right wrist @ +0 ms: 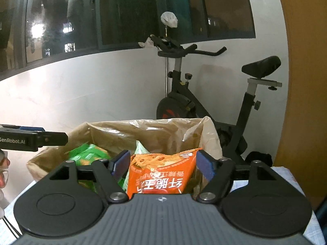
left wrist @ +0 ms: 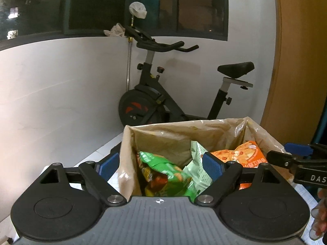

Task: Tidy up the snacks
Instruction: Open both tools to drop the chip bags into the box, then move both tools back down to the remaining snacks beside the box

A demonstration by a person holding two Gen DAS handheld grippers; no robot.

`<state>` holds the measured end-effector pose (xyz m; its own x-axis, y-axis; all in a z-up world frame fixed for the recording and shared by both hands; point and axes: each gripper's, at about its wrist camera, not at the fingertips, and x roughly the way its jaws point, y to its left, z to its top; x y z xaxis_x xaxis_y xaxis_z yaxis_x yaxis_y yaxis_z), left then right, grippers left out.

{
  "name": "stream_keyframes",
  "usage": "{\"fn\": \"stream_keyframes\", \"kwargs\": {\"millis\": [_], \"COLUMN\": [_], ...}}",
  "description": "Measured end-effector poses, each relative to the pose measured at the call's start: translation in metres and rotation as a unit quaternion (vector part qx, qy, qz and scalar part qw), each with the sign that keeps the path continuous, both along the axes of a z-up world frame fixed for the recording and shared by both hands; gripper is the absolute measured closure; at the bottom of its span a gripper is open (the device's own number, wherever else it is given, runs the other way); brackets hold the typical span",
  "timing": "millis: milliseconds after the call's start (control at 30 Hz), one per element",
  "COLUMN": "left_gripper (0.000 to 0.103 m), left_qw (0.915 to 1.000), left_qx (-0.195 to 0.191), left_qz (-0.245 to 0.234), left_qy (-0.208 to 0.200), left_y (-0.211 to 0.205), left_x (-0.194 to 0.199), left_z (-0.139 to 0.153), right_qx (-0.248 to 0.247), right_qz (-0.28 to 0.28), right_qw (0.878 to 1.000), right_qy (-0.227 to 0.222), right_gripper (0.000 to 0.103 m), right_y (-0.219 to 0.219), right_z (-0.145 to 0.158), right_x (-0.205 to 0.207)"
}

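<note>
left wrist view: my left gripper (left wrist: 160, 166) hangs released over the near left corner of the brown paper bag (left wrist: 163, 136), its blue pads spread wide; the bag's left wall passes between them and neither pad presses on it. the green snack packet (left wrist: 163, 173) lies inside the bag, just beyond and below the pads, with a paler green packet (left wrist: 196, 163) beside it. the orange snack packet (left wrist: 245, 155) sits further right in the bag. at the right edge my right gripper (left wrist: 294, 153) reaches in, showing the letters "das".

right wrist view: my right gripper (right wrist: 163, 166) is released too; the orange snack packet (right wrist: 157, 175) stands between its blue pads, which sit apart from it on both sides, gripping nothing. chinese characters on it read upside down. the green snack packet (right wrist: 87, 153) lies to the left in the brown paper bag (right wrist: 143, 130). my left gripper's side reads "genrobot.ai". an exercise bike (right wrist: 214, 94) stands behind.
</note>
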<state>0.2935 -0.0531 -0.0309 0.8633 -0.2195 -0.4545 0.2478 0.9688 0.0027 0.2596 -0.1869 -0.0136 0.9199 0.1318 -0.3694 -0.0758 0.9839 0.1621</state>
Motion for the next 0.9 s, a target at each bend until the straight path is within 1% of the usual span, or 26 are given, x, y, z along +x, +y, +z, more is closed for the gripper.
{"fn": "stream_keyframes", "kwargs": {"millis": [300, 367, 467, 600, 733, 833, 900], "left_gripper": [0.013, 0.013, 0.013, 0.013, 0.013, 0.013, 0.014], "left_qw": [0.9998, 0.9996, 0.9997, 0.9995, 0.9993, 0.9987, 0.9977], "left_qx": [0.01, 0.012, 0.009, 0.016, 0.013, 0.0, -0.013], "left_qz": [0.017, 0.025, 0.023, 0.027, 0.034, 0.046, 0.056], "left_qy": [0.003, 0.005, 0.009, 0.007, 0.011, 0.021, 0.036], "left_y": [0.011, 0.015, 0.022, 0.032, 0.045, 0.057, 0.065], "left_x": [-0.032, -0.041, -0.054, -0.073, -0.086, -0.095, -0.097], "left_z": [0.008, 0.008, 0.006, -0.002, -0.015, -0.032, -0.042], "right_qx": [0.002, 0.006, 0.015, 0.024, 0.026, 0.034, 0.041], "right_qz": [0.008, 0.007, 0.002, -0.005, -0.014, -0.021, -0.023], "right_qw": [1.0, 1.0, 0.999, 0.999, 0.998, 0.998, 0.998], "right_qy": [-0.014, -0.021, -0.03, -0.044, -0.05, -0.047, -0.039], "right_gripper": [0.029, 0.029, 0.029, 0.029, 0.029, 0.029, 0.029], "right_y": [0.005, 0.005, 0.006, 0.006, 0.003, 0.0, -0.003], "right_z": [0.008, 0.01, 0.01, 0.007, 0.0, -0.009, -0.017], "right_x": [-0.038, -0.048, -0.062, -0.083, -0.098, -0.107, -0.109]}}
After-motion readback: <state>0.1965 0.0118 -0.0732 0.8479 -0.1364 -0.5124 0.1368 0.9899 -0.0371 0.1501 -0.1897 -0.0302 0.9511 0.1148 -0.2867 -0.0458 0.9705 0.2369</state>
